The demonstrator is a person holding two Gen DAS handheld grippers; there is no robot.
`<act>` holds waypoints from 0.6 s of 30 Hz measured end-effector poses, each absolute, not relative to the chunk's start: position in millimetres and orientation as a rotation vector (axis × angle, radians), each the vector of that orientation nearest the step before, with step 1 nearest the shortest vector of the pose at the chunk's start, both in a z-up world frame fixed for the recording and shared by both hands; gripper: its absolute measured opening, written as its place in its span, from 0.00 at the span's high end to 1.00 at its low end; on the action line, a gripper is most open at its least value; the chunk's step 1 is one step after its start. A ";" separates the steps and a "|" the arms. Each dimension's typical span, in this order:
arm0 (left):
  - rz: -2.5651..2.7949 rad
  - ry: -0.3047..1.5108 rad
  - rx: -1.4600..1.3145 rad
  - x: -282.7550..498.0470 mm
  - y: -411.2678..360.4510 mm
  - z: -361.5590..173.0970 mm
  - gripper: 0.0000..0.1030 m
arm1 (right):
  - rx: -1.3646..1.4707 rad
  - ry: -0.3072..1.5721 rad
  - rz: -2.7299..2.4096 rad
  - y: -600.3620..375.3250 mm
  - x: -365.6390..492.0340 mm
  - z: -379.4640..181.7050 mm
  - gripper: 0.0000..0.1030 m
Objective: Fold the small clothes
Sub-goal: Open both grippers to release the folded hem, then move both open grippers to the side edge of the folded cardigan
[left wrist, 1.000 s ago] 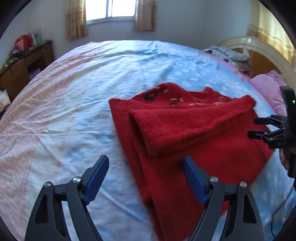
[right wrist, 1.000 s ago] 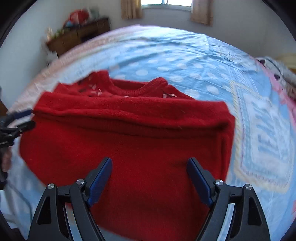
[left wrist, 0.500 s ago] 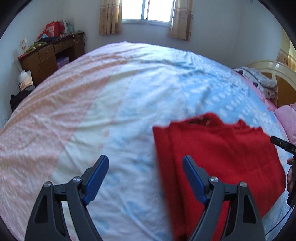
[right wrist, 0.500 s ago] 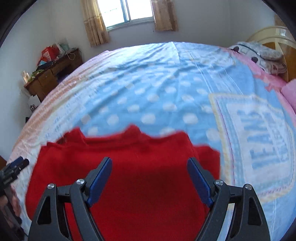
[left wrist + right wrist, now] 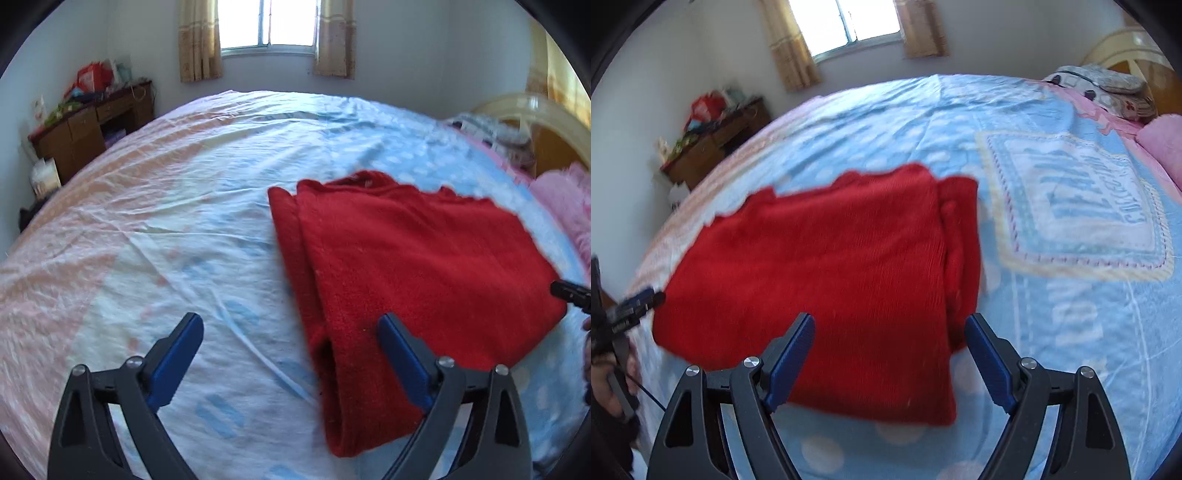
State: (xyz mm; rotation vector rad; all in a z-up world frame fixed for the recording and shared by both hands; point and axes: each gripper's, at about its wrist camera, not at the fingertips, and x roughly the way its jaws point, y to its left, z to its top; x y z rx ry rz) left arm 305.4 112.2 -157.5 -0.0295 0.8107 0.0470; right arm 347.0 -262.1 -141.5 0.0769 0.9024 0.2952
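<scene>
A red knit sweater [image 5: 413,266] lies folded into a flat rectangle on the bed; it also shows in the right wrist view [image 5: 831,280]. My left gripper [image 5: 290,354] is open and empty, held above the bed at the sweater's left folded edge. My right gripper [image 5: 888,354] is open and empty, held above the sweater's near right corner. The right gripper's tip [image 5: 570,291] shows at the right edge of the left wrist view. The left gripper [image 5: 635,306] shows at the left edge of the right wrist view.
The bed [image 5: 155,229] has a pink and blue sheet with a printed panel [image 5: 1078,199]. A wooden desk [image 5: 88,129] with clutter stands by the far left wall. Pillows [image 5: 1108,88] and a headboard [image 5: 546,122] are at the right. A window [image 5: 267,26] is behind.
Both grippers have pulled back and lifted away from the sweater, staying open. The sweater's lower part now lies folded over the top, hiding the collar that showed one second ago.
</scene>
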 end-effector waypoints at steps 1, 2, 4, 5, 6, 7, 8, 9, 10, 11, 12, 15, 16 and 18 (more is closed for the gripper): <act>0.061 0.812 -0.017 308.5 110.3 -159.9 0.04 | 0.063 0.912 0.279 -262.1 347.8 -146.1 0.19; 0.071 0.815 -0.008 312.4 109.5 -162.8 0.02 | 0.049 0.926 0.254 -262.0 349.9 -151.9 0.19; 0.100 0.822 -0.003 321.0 110.2 -166.7 0.00 | 0.068 0.960 0.214 -268.7 355.2 -164.6 0.19; 0.101 0.818 -0.015 322.0 111.9 -167.5 0.00 | 0.081 0.945 0.210 -270.6 355.0 -164.8 0.19; 0.096 0.821 -0.027 324.3 113.7 -169.1 0.00 | 0.071 0.941 0.202 -269.3 354.2 -165.0 0.19; 0.093 0.827 -0.045 326.0 116.2 -171.4 0.00 | 0.058 0.940 0.194 -267.3 352.6 -165.4 0.19; 0.082 0.829 -0.074 327.3 119.9 -172.8 0.00 | 0.044 0.937 0.187 -265.5 350.9 -166.1 0.20; 0.072 0.835 -0.100 327.0 122.8 -174.2 0.00 | 0.035 0.933 0.183 -264.9 349.7 -166.9 0.20; 0.064 0.844 -0.131 326.8 126.9 -174.9 0.00 | 0.033 0.929 0.181 -265.8 348.8 -166.5 0.20; 0.059 0.845 -0.151 325.8 129.9 -174.6 0.00 | 0.032 0.923 0.167 -266.9 347.2 -164.9 0.20; 0.056 0.843 -0.156 324.6 130.8 -174.9 0.00 | 0.035 0.916 0.153 -267.4 345.4 -162.2 0.20; 0.042 0.845 -0.171 323.5 130.3 -177.3 0.00 | 0.075 0.837 0.194 -266.8 342.2 -141.5 0.21; 0.032 0.851 -0.186 324.0 131.1 -178.8 0.00 | 0.071 0.814 0.192 -265.8 345.2 -135.3 0.24; 0.017 0.853 -0.213 324.0 134.7 -180.4 0.00 | 0.106 0.787 0.185 -271.4 361.2 -122.1 0.40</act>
